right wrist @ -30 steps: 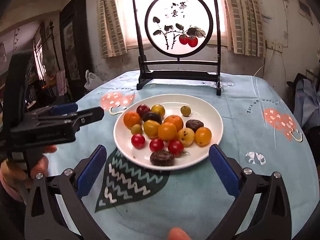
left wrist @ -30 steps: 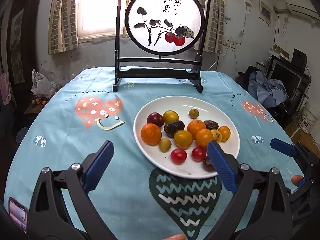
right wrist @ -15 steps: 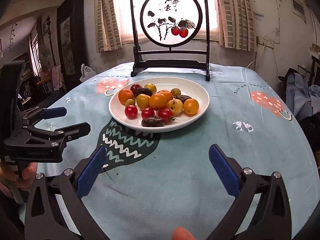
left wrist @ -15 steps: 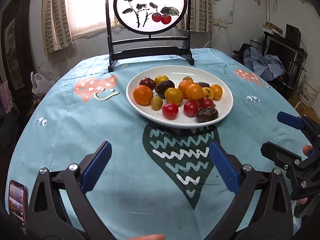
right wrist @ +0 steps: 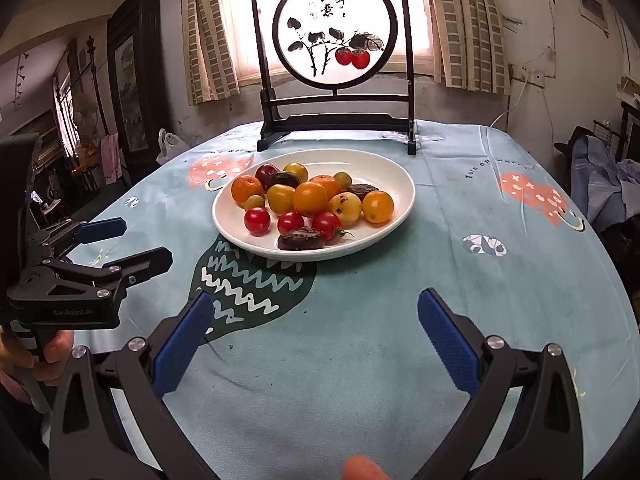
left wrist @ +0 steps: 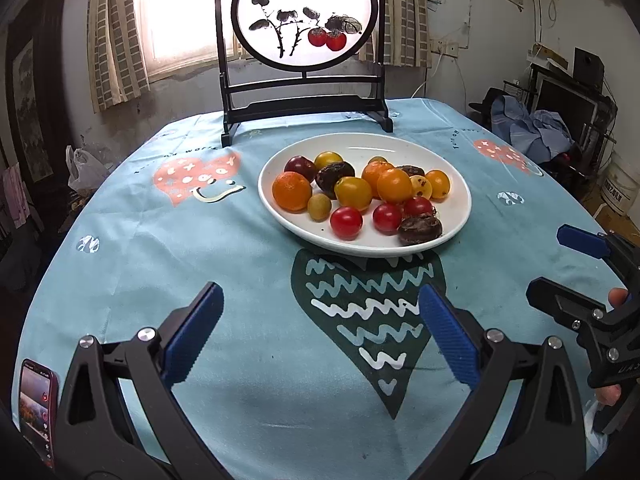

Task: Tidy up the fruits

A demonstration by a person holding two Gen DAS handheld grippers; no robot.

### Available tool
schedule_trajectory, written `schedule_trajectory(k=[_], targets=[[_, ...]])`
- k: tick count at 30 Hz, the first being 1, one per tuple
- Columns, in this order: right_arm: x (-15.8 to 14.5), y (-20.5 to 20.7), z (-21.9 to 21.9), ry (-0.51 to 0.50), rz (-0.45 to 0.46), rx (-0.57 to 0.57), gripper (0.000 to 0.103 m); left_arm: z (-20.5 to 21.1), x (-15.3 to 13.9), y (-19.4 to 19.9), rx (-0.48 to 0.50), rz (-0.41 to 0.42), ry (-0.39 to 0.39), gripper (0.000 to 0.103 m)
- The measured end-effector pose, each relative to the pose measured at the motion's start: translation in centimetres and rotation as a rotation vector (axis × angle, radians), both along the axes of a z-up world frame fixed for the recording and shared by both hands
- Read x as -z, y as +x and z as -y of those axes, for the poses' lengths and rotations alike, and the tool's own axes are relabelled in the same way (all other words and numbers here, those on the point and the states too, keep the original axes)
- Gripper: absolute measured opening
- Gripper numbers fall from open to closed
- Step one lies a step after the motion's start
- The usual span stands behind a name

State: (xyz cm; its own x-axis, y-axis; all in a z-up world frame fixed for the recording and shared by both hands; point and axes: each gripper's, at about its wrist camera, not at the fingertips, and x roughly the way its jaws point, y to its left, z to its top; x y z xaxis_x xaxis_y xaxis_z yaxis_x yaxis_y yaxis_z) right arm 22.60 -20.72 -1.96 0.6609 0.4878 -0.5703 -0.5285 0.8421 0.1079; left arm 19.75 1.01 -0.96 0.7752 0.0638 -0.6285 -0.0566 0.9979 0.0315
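A white plate (left wrist: pixel 456 184) (right wrist: pixel 400 184) in the table's middle holds several small fruits: an orange (left wrist: pixel 292 191), yellow and orange tomatoes (left wrist: pixel 394 185), red cherry tomatoes (left wrist: pixel 346 222) (right wrist: pixel 257 220), and dark wrinkled fruits (left wrist: pixel 420 230) (right wrist: pixel 300 240). My left gripper (left wrist: pixel 320 336) is open and empty, low over the cloth in front of the plate. My right gripper (right wrist: pixel 314 334) is open and empty, also short of the plate. Each gripper shows in the other's view, the right one (left wrist: pixel 576 276) at the right edge, the left one (right wrist: pixel 124 244) at the left edge.
A black-framed round painted screen (left wrist: pixel 304 16) (right wrist: pixel 334 28) stands behind the plate. The round table has a blue patterned cloth (left wrist: pixel 248 380). A phone (left wrist: pixel 36 412) is at the lower left. Room clutter lies beyond the table's right edge.
Both grippers drew back from the plate and dropped lower over the last second, then tilted up a little. Both stayed open. The fruits have not moved.
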Motion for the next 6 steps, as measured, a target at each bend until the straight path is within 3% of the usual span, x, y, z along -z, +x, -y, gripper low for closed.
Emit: schedule_trajectory(k=[6], targets=[[0.15,0.18,-0.08,-0.007,-0.010,0.002,0.102,0.23,0.14,0.07,-0.010,0.000,0.020,0.100]])
